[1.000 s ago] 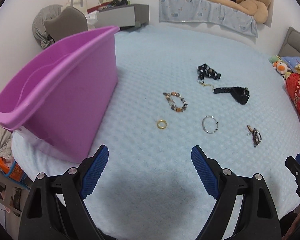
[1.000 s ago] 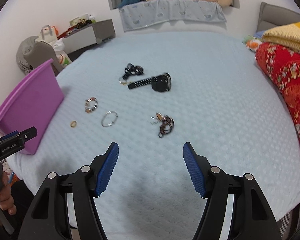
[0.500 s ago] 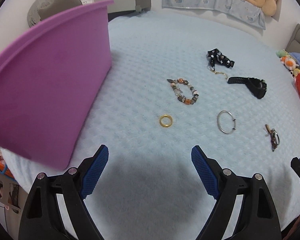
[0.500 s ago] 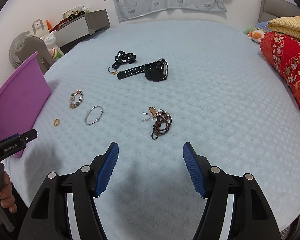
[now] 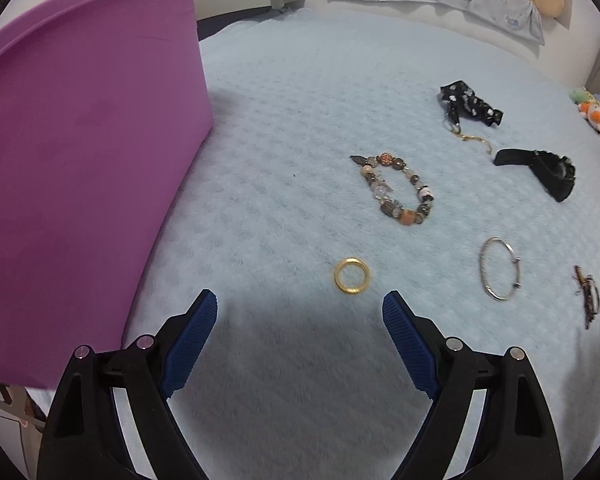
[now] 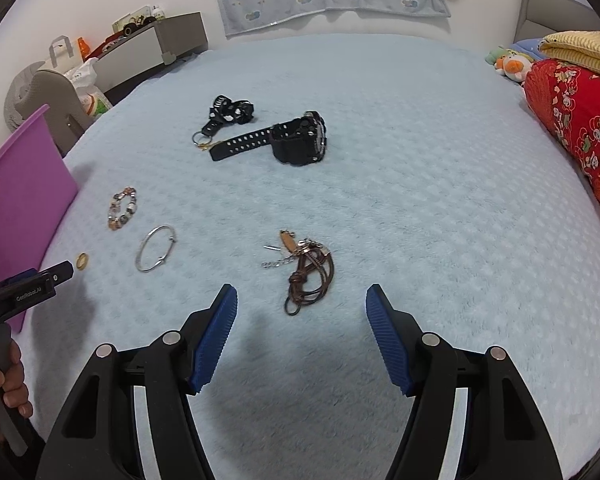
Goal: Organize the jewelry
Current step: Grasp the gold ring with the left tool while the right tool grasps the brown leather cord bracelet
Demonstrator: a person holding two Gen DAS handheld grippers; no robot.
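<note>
**Both claws spread above jewelry on the bed**

The pale blue quilted bed (image 5: pixel 300 120) carries everything; places below are given from the purple plastic bin (image 5: pixel 80 160) at its left edge. Just right of the bin, the left claw (image 5: pixel 300 312) hovers released, holding nothing. Beyond its tips lies a small gold ring (image 5: pixel 351 276). Further right and farther back sits a multicoloured beaded bracelet (image 5: pixel 398 190), then a thin silver bangle (image 5: pixel 499 269). Farther still, a black polka-dot fabric strap with a metal clasp (image 6: pixel 230 114) lies just beside a black rubber wristwatch (image 6: pixel 296 140). Farthest from the bin, a brown leather cord bracelet with chain (image 6: pixel 308 272) rests before the right claw (image 6: pixel 302 308), also released and empty.
</note>
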